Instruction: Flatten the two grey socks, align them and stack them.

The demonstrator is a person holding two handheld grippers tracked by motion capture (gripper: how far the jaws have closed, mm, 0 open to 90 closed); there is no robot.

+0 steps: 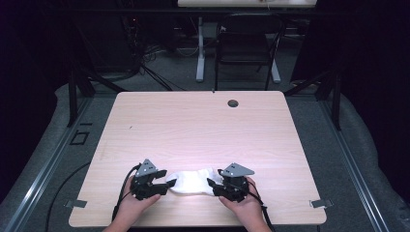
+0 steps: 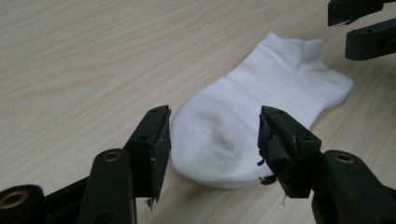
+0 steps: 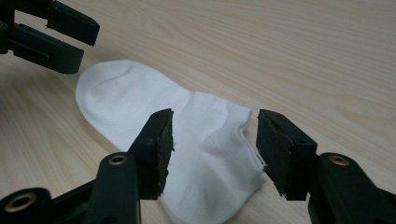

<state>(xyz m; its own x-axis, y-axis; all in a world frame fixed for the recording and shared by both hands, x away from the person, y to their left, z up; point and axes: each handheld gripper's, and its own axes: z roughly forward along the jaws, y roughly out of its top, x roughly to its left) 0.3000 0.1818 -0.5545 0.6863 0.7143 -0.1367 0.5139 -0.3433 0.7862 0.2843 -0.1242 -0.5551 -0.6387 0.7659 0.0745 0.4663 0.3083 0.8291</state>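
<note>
A white ankle sock (image 1: pixel 192 181) lies flat on the wooden table (image 1: pixel 193 125), close to its front edge, stretched left to right. My left gripper (image 1: pixel 162 182) stands at the sock's toe end. In the left gripper view the jaws of my left gripper (image 2: pixel 215 135) are spread wide on either side of the toe of the sock (image 2: pixel 261 102), and the pads do not press on it. My right gripper (image 1: pixel 214 186) stands at the cuff end. The right gripper (image 3: pixel 215 135) is open too, its jaws on either side of the cuff of the sock (image 3: pixel 140 102).
A round cable hole (image 1: pixel 233 103) sits near the table's far edge. Beyond the table stand a dark chair (image 1: pixel 246 43) and a white desk leg (image 1: pixel 200 53). Cables trail over the floor at the left. The person's hands come in over the front edge.
</note>
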